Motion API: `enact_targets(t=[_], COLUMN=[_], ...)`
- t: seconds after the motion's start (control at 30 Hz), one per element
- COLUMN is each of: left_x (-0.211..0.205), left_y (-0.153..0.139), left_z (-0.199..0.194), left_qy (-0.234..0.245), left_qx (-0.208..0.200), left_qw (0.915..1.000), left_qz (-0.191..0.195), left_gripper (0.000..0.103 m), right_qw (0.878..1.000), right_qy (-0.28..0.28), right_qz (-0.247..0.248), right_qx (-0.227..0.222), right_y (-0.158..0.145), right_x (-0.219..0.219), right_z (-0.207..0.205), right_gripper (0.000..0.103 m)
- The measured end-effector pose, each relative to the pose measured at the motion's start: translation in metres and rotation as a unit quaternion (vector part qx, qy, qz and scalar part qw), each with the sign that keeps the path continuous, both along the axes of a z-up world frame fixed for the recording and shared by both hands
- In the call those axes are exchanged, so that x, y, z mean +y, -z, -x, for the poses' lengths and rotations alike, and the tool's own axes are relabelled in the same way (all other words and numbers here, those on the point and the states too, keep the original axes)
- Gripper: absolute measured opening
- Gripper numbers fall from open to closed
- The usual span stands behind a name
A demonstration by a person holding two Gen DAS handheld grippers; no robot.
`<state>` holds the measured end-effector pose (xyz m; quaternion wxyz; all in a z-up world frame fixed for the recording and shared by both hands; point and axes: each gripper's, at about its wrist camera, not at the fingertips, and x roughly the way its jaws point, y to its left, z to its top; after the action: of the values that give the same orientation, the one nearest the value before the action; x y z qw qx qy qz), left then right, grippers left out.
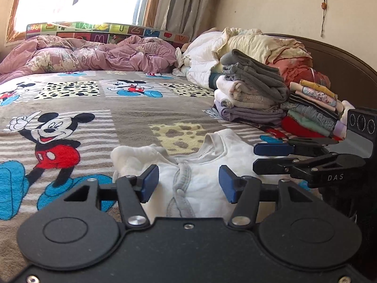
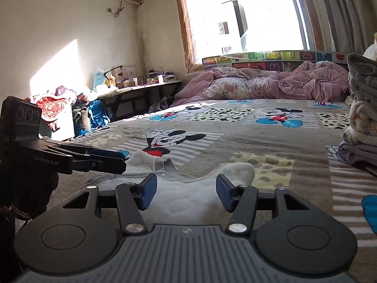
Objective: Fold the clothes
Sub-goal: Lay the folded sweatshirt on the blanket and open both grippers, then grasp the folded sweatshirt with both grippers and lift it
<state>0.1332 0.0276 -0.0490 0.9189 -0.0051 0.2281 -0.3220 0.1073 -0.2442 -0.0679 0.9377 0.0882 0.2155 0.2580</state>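
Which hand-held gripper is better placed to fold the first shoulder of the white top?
Probably left: the left hand-held gripper is open over the white top, with one shoulder just ahead.

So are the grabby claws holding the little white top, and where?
No. The left gripper and right gripper are both open above the white top, gripping nothing.

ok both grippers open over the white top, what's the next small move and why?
Probably lower the left hand-held gripper and right hand-held gripper onto the white garment and close on its near edges. Both sets of jaws stand open and hold nothing, while the garment lies unfolded on the blanket, neckline away from the cameras. Finished folded stacks sit to the right.
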Motion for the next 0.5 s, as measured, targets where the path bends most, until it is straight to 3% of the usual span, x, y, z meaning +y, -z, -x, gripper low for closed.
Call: enact_targets(t=[0.1,0.2,0.37,0.5], left_x=[-0.01,-0.007,-0.012,-0.005], left_y=[0.017,0.025,0.027,0.008], left_z=[-0.009,-0.015,-0.008,0.004], left_qy=[0.0,0.0,-0.004,-0.03], left_qx=[0.021,0.032,0.017,0.011], left_qw=[0.9993,0.9991,0.999,0.9994], left_qz=[-0.032,-0.027,-0.042,-0.014], left_gripper=[0.056,0.057,0.057,0.06], right_qw=[1.0,0.999,0.999,1.0], right_qy=[-0.009,-0.013,-0.013,0.001], right_qz=[0.019,0.024,0.025,0.015], right_qx=[0.01,0.02,0.026,0.021], right_y=[0.006,0.011,0.016,0.007], right_x=[0.007,0.011,0.014,0.012], right_z=[0.003,0.003,0.002,0.009], right_gripper=[0.057,0.057,0.057,0.057])
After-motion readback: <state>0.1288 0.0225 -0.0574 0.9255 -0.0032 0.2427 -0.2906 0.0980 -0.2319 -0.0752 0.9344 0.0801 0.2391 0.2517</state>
